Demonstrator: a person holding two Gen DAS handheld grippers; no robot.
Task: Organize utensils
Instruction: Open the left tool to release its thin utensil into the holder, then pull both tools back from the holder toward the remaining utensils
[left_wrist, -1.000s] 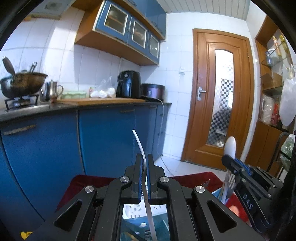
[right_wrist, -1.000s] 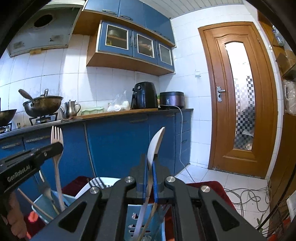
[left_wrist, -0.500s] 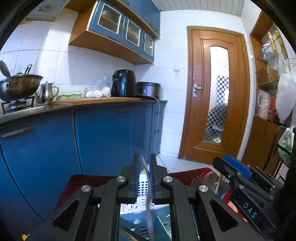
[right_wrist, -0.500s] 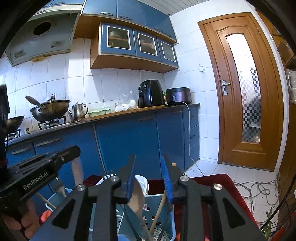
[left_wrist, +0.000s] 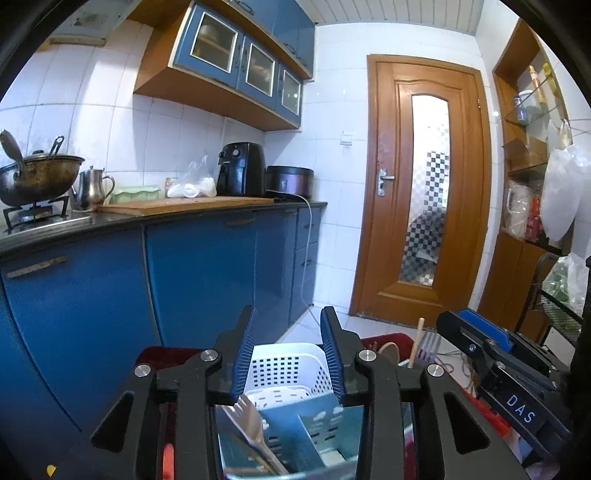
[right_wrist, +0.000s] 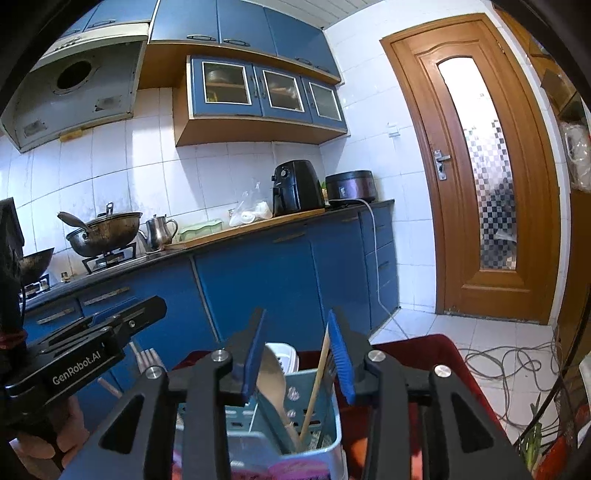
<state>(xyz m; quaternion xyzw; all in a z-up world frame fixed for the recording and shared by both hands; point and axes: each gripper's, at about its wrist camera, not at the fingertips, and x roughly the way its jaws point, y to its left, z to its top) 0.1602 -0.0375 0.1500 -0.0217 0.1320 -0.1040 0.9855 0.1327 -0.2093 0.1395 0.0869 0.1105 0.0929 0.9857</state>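
Fork (left_wrist: 246, 417) metal, tines up, in teal caddy (left_wrist: 317, 428) (handle hidden); left gripper (left_wrist: 290, 354) and right gripper (right_wrist: 297, 354) jaws opening, nothing gripped.

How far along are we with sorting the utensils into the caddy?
Done: a fork stands in the blue caddy below the left gripper, and a wooden spoon and a chopstick stand in it below the right gripper. In hand: nothing; both grippers' fingers are opening with nothing clamped. Left: not visible from here; the white basket behind looks empty.
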